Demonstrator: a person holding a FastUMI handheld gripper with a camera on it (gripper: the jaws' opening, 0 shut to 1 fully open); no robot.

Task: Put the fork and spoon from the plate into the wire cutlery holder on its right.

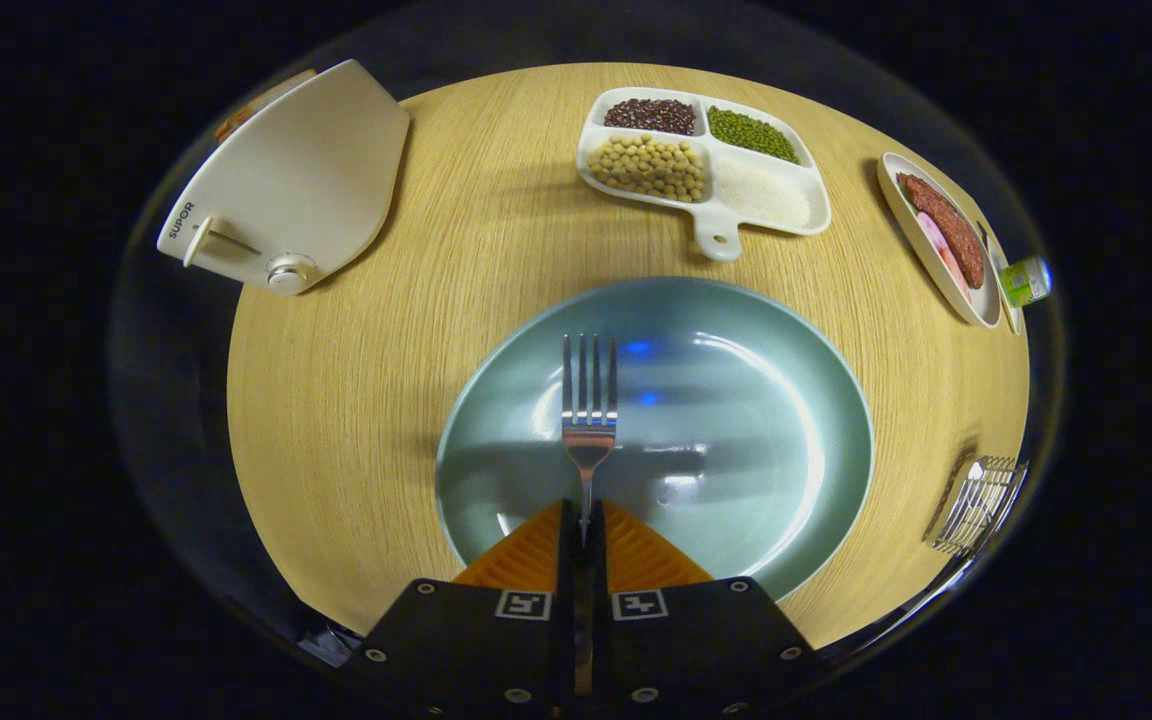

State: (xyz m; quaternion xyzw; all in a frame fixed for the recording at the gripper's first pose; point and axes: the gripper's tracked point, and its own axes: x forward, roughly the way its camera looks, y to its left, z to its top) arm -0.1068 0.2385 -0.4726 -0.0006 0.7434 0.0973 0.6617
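Your gripper (584, 530) sits nearest, its two orange fingers (536, 555) drawn nearly together with only a thin slit between them. You have the fork (588, 420) pinched by its handle in that slit: both pads press on the slim shaft, and the head and tines stick straight out ahead of the fingertips. The fork hangs over the pale blue-green plate (786, 500), tines pointing away from you toward the plate's far rim; whether it touches the plate or is lifted clear, you cannot tell from this angle.

On the plate, just right of the fork's neck, there is a faint bright shape that could be the spoon or only a reflection; it is too indistinct to say.

The wire cutlery holder (981, 505) stands on the wooden counter (356, 400) to the right of the plate, well apart from your fingers, near the counter's edge.

Beyond the plate lies a white divided tray (721, 235) holding dark red beans, green beans, yellowish beans and white grains in separate compartments. Further right is a small white dish (976, 300) with sliced meat, and a small green-capped bottle (1026, 280) beside it. Off to the far left sits a cream-coloured appliance (296, 180) with a knob.
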